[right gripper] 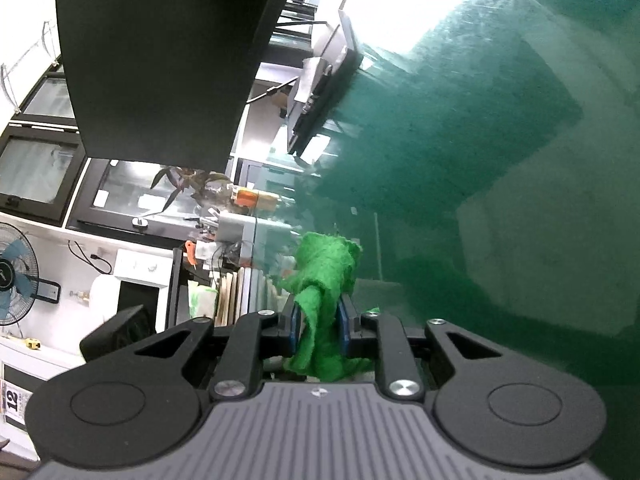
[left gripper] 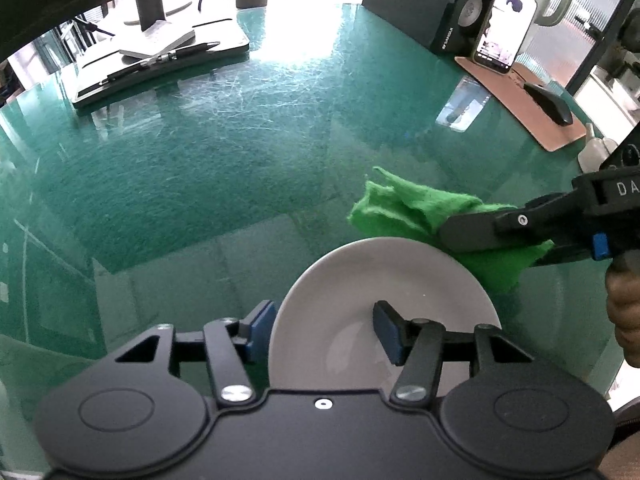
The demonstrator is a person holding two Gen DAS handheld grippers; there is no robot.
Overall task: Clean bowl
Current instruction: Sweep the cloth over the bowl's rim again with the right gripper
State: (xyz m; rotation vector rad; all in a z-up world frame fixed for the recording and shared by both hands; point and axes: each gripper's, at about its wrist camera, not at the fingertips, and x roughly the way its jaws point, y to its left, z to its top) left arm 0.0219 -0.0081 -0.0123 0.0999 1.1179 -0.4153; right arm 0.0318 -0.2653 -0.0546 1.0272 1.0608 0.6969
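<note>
A white bowl (left gripper: pixel 384 280) sits between the fingers of my left gripper (left gripper: pixel 326 330), above the green glass table (left gripper: pixel 200 160). One blue pad is outside the bowl's left rim and the other is inside it. The jaws stand apart around the rim, and contact is unclear. My right gripper (right gripper: pixel 319 320) is shut on a green cloth (right gripper: pixel 326 280). In the left wrist view the right gripper (left gripper: pixel 472 232) comes in from the right and holds the cloth (left gripper: pixel 404 204) at the bowl's far right rim.
A black tray with pens and papers (left gripper: pixel 160 60) lies at the far left. A speaker (left gripper: pixel 460 8), a phone (left gripper: pixel 504 24) and a mouse (left gripper: pixel 548 102) on a brown pad stand at the far right. A white bottle (left gripper: pixel 596 152) is near the right edge.
</note>
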